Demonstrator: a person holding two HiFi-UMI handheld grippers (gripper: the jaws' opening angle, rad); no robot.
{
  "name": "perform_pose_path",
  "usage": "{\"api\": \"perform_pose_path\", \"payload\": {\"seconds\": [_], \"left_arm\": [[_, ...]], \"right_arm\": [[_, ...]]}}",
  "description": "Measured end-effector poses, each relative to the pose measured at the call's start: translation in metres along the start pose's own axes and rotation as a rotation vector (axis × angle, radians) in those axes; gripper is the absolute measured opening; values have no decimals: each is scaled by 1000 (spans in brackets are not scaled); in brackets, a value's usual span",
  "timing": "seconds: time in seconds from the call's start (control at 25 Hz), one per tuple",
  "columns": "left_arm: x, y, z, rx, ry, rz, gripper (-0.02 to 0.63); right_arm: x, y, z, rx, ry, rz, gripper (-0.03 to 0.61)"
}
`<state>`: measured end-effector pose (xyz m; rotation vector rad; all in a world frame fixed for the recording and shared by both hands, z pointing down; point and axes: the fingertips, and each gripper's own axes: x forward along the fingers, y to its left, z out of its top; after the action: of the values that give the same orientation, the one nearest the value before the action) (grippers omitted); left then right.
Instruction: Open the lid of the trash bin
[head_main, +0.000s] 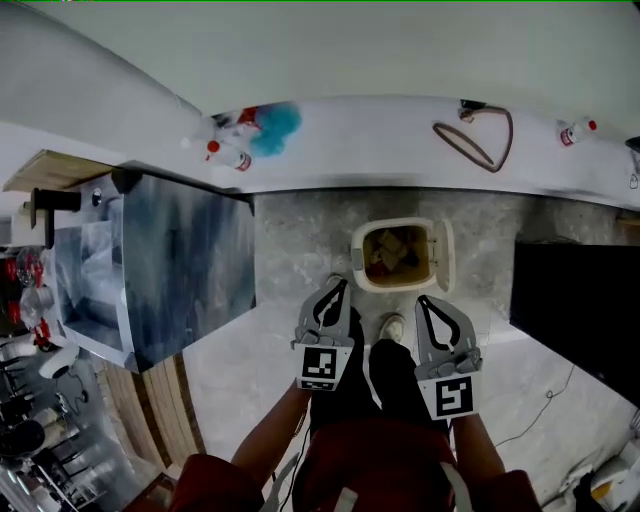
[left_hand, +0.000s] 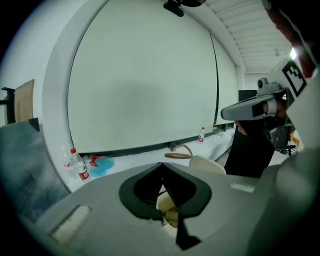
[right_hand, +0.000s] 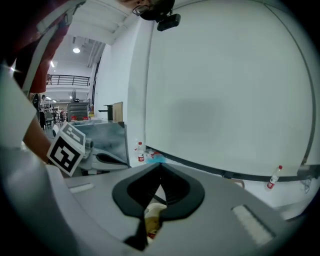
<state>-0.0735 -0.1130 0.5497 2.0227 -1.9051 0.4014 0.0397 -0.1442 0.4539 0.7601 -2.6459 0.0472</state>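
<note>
Trash bin (head_main: 357, 262) sits on the floor (head_main: 300, 250), just past the person's shoe (head_main: 392, 326) and near the white ledge (head_main: 380, 150). Its lid (head_main: 446, 254) is already flipped up on the right side, and you can see brownish junk inside. Left gripper (head_main: 340, 284) and right gripper (head_main: 421, 299) both hang just short of it, jaws pressed together, nothing in them.
</note>
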Motion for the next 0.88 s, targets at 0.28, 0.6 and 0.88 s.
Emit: {"api": "perform_pose_path", "payload": {"seconds": [0.28, 0.6, 0.88], "left_arm": [[-54, 2, 63, 19, -104, 88, 2], [-128, -8, 173, 102, -327, 180, 2], [-177, -8, 220, 60, -433, 261, 2]], "right_arm": [[-36, -6, 55, -75, -91, -24, 0], [-74, -15, 122, -15, -238, -49, 0], [-108, -20, 158, -56, -291, -104, 0]]}}
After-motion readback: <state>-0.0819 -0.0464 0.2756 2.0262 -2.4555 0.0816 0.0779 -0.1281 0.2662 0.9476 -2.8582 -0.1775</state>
